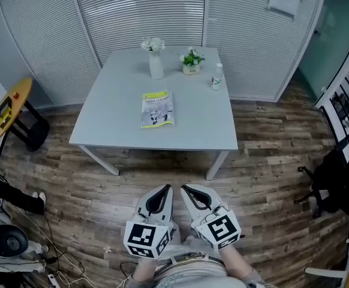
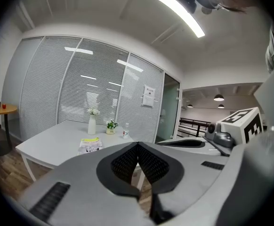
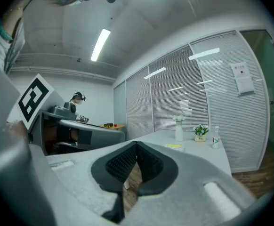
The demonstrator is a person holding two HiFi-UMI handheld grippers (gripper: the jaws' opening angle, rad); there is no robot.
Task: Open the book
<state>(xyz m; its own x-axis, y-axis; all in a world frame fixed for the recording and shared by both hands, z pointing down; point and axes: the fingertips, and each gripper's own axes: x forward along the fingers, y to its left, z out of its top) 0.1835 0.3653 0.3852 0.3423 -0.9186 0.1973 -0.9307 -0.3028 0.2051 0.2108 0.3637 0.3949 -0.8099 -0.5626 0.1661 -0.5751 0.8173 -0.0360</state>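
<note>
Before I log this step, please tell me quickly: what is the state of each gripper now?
Grey left gripper: closed, jaws together, holding nothing.
Grey right gripper: closed, jaws together, holding nothing.

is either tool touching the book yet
Apart. The head view shows the left tool and right tool over the floor, short of the table, while the book lies closed at the table's middle.

The table (image 1: pixel 120 89) is topped in smooth, matt grey. The book (image 1: pixel 157 109) is covered in glossy-looking paper. The floor (image 1: pixel 270 161) is laid in grained wood planks. The left gripper (image 2: pixel 138 145) is shelled in matt grey plastic, its pads (image 2: pixel 127 163) black and dimpled.
</note>
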